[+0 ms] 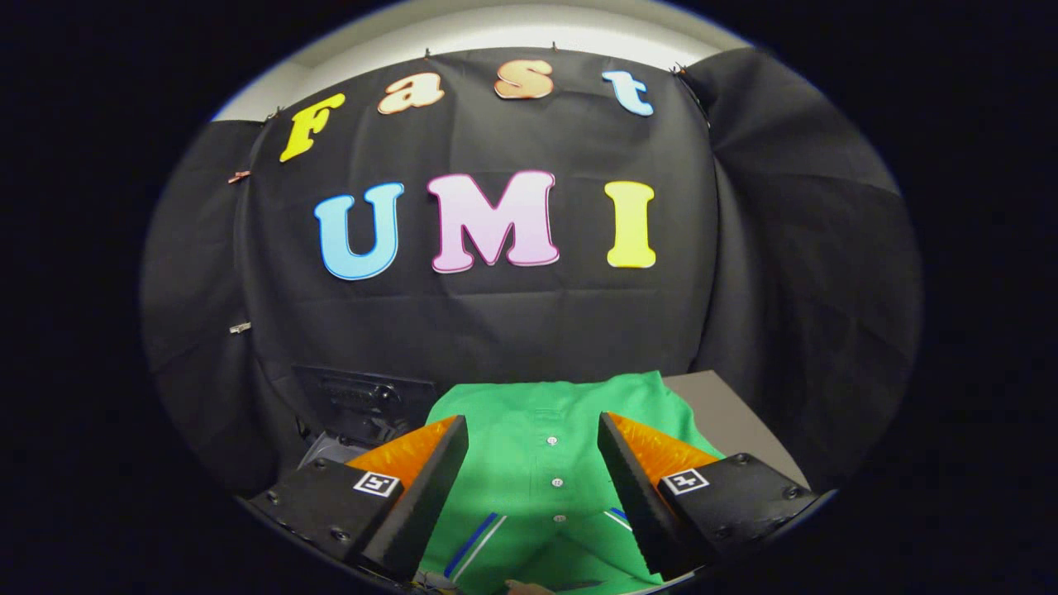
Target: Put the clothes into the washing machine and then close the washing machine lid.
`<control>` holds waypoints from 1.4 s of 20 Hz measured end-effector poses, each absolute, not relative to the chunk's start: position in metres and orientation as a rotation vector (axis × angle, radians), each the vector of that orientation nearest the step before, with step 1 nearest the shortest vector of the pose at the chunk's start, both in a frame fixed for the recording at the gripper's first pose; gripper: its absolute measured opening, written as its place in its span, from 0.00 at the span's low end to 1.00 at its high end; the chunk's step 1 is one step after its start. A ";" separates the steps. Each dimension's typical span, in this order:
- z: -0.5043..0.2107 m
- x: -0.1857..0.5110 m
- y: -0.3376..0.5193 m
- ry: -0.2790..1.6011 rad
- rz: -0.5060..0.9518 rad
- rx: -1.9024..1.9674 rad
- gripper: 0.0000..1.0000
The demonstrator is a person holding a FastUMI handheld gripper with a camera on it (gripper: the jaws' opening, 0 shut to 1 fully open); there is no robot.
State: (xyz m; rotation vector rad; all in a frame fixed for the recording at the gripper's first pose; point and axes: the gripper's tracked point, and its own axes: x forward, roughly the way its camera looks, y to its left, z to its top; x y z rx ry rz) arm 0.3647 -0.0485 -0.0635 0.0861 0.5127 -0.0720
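Now | gripper wide open, holding nothing | green shirt between fingers, untouched

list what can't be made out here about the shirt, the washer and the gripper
- Green buttoned shirt: its near end is cut off between the open gripper fingers; full shape unclear.
- Dark washing machine panel: shirt and left finger cover most; lid state unreadable.
- Grey tabletop: mostly under the shirt.
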 end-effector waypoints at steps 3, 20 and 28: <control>-0.083 0.382 -0.053 0.591 -0.091 0.107 0.99; -0.160 0.399 -0.068 0.907 -0.136 0.049 0.98; -0.158 0.399 -0.065 0.906 -0.100 0.106 0.05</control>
